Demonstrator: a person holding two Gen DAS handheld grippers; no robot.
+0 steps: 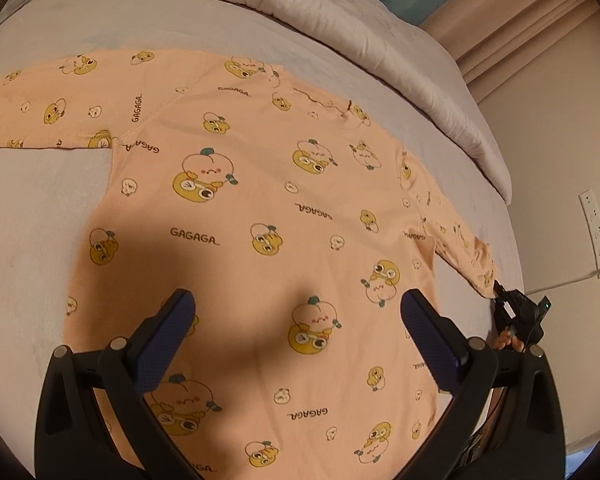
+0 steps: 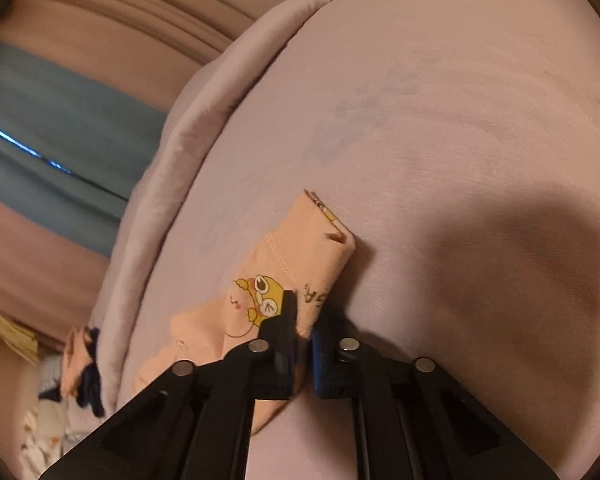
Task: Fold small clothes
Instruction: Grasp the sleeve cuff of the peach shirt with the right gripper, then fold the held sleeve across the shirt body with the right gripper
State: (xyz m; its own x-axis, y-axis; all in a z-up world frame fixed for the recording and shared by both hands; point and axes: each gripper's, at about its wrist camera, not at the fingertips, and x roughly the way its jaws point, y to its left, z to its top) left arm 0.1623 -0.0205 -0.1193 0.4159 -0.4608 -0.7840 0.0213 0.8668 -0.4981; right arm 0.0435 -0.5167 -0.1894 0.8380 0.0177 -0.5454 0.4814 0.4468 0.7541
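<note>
Already the right tongs [image 2: 302, 334] pinch the shirt's [image 1: 260, 216] sleeve cuff [image 2: 324, 236], which runs ahead; left tongs [image 1: 298, 312] gape empty above its body.

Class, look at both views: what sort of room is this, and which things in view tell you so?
Most likely a bedroom. The peach shirt lies spread on a bed sheet, a rolled duvet sits along the far edge, and curtains hang beyond, beside a wall socket.

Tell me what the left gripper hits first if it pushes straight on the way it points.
Most likely the peach shirt spread flat on the bed: the open left gripper points down at its body panel, nothing between them. Depth is unclear.
</note>
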